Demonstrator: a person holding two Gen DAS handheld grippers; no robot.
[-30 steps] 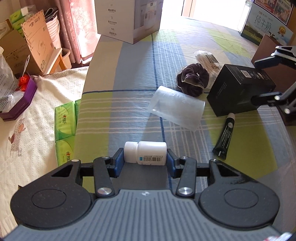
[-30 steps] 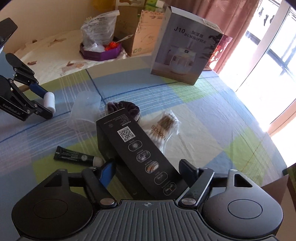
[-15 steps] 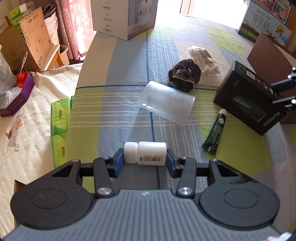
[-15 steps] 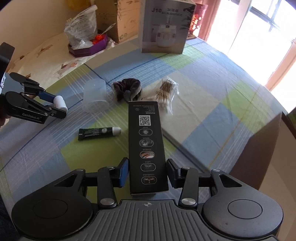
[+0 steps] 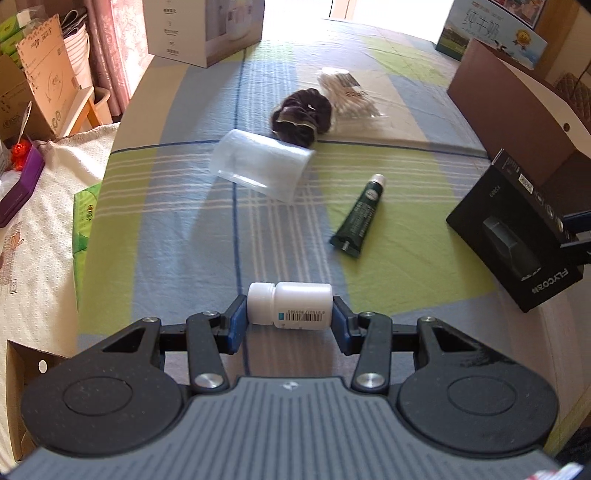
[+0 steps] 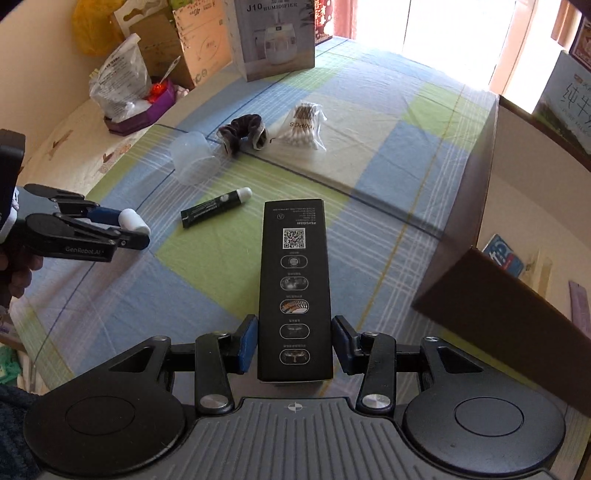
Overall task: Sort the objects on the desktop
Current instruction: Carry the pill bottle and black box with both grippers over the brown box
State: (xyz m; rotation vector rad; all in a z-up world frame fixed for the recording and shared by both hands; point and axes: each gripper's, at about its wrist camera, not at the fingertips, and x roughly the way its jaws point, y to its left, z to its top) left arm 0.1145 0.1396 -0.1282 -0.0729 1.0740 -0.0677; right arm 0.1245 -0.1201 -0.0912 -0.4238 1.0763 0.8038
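Observation:
My left gripper [image 5: 290, 319] is shut on a white pill bottle [image 5: 291, 304], held sideways above the checked tablecloth; it also shows in the right wrist view [image 6: 131, 221]. My right gripper [image 6: 294, 341] is shut on a long black box [image 6: 293, 284], held lifted near a brown cardboard box [image 6: 491, 258]; the black box also shows in the left wrist view [image 5: 517, 229]. On the cloth lie a dark green tube [image 5: 360, 218], a clear plastic cup on its side [image 5: 260, 164], a dark scrunchie [image 5: 301, 116] and a bag of cotton swabs [image 5: 347, 92].
A white humidifier box [image 6: 275, 37] stands at the table's far end. A milk carton box [image 5: 491, 29] stands behind the brown box. Green tissue packs [image 5: 85, 218] lie off the table's left edge. A purple tray and a plastic bag [image 6: 125, 88] sit on the side.
My right gripper lifted the black box and carried it right, toward the brown box, turning it lengthwise. My left gripper drew back a little with the bottle still held.

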